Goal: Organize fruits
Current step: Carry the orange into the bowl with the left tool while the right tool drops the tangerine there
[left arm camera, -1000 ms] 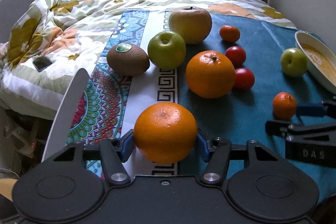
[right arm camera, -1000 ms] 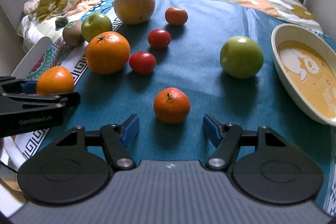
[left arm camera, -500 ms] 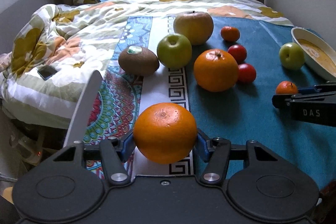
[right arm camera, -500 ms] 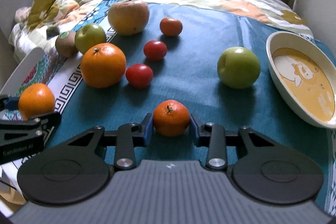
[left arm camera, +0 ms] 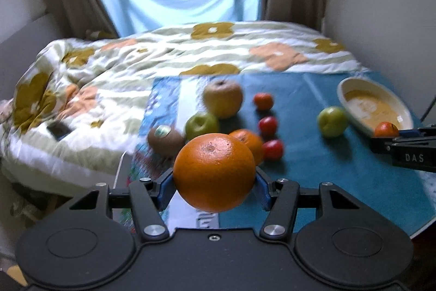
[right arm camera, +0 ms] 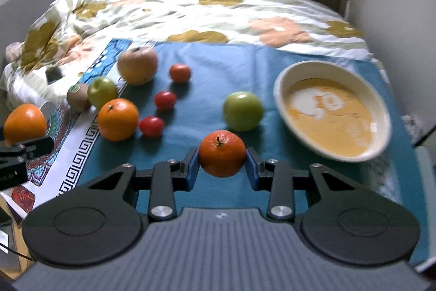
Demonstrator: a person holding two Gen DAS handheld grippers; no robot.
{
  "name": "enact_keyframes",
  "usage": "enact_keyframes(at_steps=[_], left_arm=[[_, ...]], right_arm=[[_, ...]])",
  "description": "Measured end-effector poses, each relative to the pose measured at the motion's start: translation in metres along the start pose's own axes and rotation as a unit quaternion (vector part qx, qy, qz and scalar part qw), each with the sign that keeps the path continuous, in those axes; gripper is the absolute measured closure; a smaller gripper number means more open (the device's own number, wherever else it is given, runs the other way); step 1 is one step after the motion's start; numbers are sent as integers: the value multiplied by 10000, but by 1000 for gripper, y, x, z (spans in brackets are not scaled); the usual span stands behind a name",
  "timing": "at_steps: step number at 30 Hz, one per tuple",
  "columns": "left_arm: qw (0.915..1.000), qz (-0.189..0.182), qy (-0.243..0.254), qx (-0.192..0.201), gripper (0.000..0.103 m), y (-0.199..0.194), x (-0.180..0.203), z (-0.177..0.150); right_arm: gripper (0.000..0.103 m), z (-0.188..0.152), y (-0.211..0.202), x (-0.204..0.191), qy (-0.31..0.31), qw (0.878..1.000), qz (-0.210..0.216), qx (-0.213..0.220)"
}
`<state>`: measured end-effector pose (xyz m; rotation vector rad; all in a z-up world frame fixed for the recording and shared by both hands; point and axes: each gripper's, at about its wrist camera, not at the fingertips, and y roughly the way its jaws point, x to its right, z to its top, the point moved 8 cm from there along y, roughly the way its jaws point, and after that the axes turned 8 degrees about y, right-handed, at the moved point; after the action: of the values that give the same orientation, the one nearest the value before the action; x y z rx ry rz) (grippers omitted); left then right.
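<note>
My left gripper (left arm camera: 214,188) is pinching a large orange (left arm camera: 214,172) between its blue pads, lifted clear of the teal cloth (left arm camera: 340,173), and my right gripper (right arm camera: 221,171) is clamped the same way on a small mandarin (right arm camera: 221,153) — its stem faces up, and it hangs just short of the cream oval bowl (right arm camera: 283,81). Taking that bowl as my landmark: a green apple (right arm camera: 243,111) sits just beside its left rim on the cloth. Further left of the bowl lie two red tomatoes (right arm camera: 164,100), one nearer me than the other, and a second mandarin (right arm camera: 180,72) beyond them. Left again rests another orange (right arm camera: 118,119), with a smaller green apple (right arm camera: 102,92) and a stickered kiwi (right arm camera: 77,97) close behind it on the patterned border (right arm camera: 81,143), and a big yellowish apple (right arm camera: 137,66) at the far side. All of these are well apart from the bowl, whose orange-printed inside holds no fruit. Behind the cloth spreads a floral duvet (right arm camera: 218,15) — a dark phone (right arm camera: 53,74) lies on its left part.
</note>
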<state>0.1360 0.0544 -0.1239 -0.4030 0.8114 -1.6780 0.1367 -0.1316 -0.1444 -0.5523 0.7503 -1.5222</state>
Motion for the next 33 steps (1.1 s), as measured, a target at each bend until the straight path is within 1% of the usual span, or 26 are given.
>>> enact_keyframes(at_steps=[8, 12, 15, 20, 24, 33], left_arm=[[9980, -414, 376, 306, 40, -11, 51, 44], [9965, -564, 478, 401, 40, -10, 86, 63], [9961, -609, 503, 391, 40, -3, 115, 76], [9953, -722, 559, 335, 40, 17, 161, 96], [9955, -725, 553, 256, 40, 45, 191, 113], [9947, -680, 766, -26, 41, 120, 232, 138]], right_arm=[[52, 18, -39, 66, 351, 9988, -284, 170], [52, 25, -49, 103, 397, 9983, -371, 218], [52, 33, -50, 132, 400, 9983, -350, 242], [52, 49, -37, 170, 350, 9988, -236, 249], [52, 64, -16, 197, 332, 9992, -130, 205], [52, 94, 43, 240, 302, 9995, 83, 56]])
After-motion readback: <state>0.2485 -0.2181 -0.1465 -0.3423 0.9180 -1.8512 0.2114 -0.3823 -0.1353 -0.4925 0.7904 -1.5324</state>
